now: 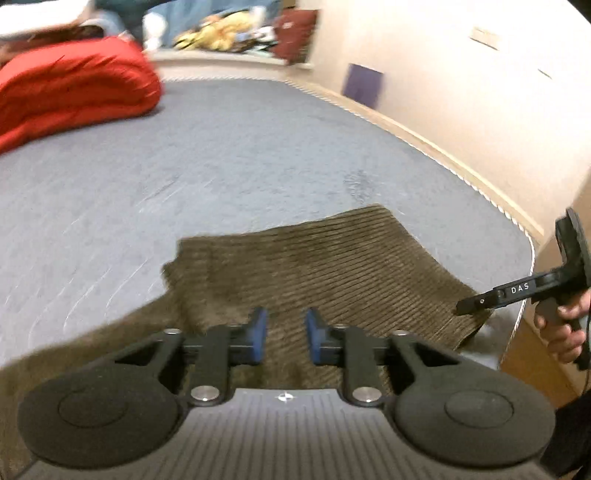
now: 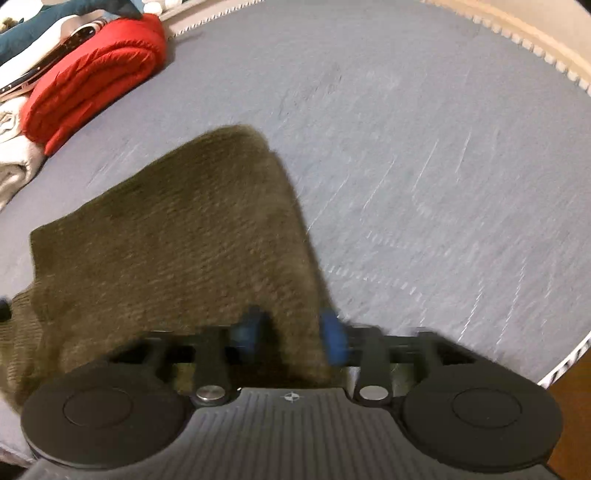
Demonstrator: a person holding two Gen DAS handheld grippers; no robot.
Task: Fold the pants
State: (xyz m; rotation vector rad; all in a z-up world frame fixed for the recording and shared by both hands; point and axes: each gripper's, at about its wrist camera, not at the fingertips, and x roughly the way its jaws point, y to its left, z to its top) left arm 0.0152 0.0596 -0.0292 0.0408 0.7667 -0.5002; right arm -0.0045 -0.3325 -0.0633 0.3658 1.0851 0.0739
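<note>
Pants (image 1: 325,266): olive-brown ribbed fabric, lying folded on grey mattress (image 1: 229,147), near its front right corner in left wrist view. Left gripper (image 1: 286,338) above the near part of the cloth, blue pads (image 1: 260,332) apart with a clear gap, ribbed fabric visible between them, nothing pinched. Cannot tell whether the tips touch the cloth or sit just over it. Right gripper (image 1: 467,305) seen from the left wrist camera at the right edge, black finger with "DAS" lettering reaching to the pants' right corner, held by a bare right hand (image 1: 565,325). In right wrist view, right gripper (image 2: 293,334) with blue fingertips (image 2: 334,338) either side of the near right edge of pants (image 2: 177,236); fabric runs into the gap between them, pads fairly wide apart, frame motion-blurred, so cannot tell whether the cloth is clamped or just sits in the opening. Pants there spread up and to the left from the gripper, far edge rounded, left end hanging lower with a tighter rib band. Red quilted bundle (image 2: 99,70) well apart from the pants at far left of mattress, pale folded cloth (image 2: 14,162) just beside it. Beige wall (image 1: 461,92) along the right side of mattress; cluttered ledge with a dark red cushion (image 1: 295,35) at the far end.
</note>
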